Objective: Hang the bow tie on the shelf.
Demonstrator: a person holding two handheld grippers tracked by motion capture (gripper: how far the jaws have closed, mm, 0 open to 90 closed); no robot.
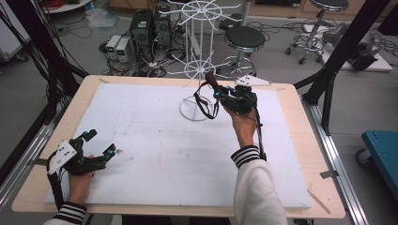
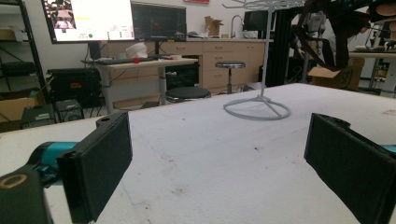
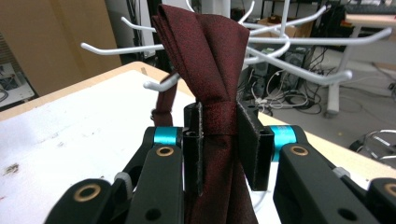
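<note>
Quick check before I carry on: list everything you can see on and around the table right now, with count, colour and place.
Bow tie: one, dark red, clamped in the right gripper beside the rack's lower hooks, strap hanging.
Rack: one, white wire, ring base on the far middle of the pad.
Foam pad: one, white, covering the table.
Table: one, light wood.
Stools: two, black seats, on the floor beyond.
Left gripper: black, fingers apart, near left corner.
Right gripper: black, raised at the rack.
</note>
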